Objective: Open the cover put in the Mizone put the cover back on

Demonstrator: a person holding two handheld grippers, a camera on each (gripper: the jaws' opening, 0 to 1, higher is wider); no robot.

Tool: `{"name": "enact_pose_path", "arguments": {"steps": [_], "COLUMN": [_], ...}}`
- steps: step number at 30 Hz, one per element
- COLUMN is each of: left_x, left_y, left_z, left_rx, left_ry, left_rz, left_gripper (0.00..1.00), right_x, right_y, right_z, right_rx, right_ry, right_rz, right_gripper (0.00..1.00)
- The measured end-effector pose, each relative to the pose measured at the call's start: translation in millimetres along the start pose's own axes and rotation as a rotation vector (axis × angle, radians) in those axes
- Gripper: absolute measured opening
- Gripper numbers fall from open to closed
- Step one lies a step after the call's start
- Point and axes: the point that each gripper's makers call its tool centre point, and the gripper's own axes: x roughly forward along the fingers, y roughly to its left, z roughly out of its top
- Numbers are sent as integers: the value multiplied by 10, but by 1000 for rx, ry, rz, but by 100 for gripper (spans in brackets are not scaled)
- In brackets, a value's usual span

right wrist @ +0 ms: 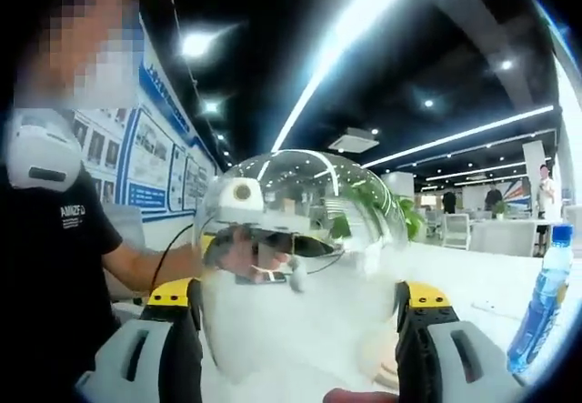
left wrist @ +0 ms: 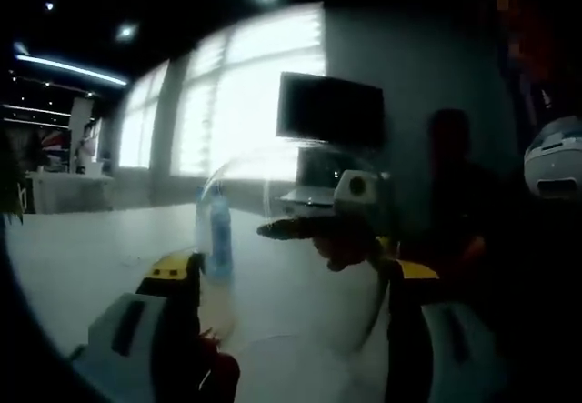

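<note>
1. Left gripper view: one clear dome cover (left wrist: 291,230) is seen between the two yellow-tipped jaws of the left gripper (left wrist: 291,271). The jaws are spread to either side of it; contact with its wall cannot be told. One blue Mizone bottle (left wrist: 219,237) stands upright on the white table (left wrist: 82,257), beyond the left jaw and seen through the dome. One dark monitor (left wrist: 329,109) is set against the bright windows beyond.

2. Right gripper view: the same dome cover (right wrist: 305,248) is held between the spread jaws of the right gripper (right wrist: 298,298); whether it is pinched cannot be told. The Mizone bottle (right wrist: 542,296) stands outside the right jaw, well apart. One person's hand (right wrist: 245,250) is seen through the dome.

3. Risk, as judged: the smooth curved dome could slip from the jaws and drop onto the table.
</note>
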Motion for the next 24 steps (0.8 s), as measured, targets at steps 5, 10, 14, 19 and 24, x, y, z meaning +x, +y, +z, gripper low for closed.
{"name": "enact_pose_path", "arguments": {"steps": [5, 10, 14, 19, 24], "left_x": [-22, -23, -16, -50, -64], "left_y": [9, 2, 8, 32, 23], "left_z": [12, 21, 24, 5, 2], "left_rx": [17, 16, 22, 49, 43], "left_ry": [-4, -17, -16, -10, -20], "left_rz": [9, 2, 4, -3, -6], "left_gripper": [70, 70, 70, 68, 68], "right_x": [2, 4, 10, 12, 0], "right_y": [5, -5, 30, 16, -1], "right_z": [6, 8, 10, 8, 13], "right_rx": [-2, -2, -1, 6, 24], "right_ry": [18, 15, 20, 0, -5], "right_rz": [-11, -13, -3, 7, 15], "right_gripper": [82, 82, 82, 82, 81]}}
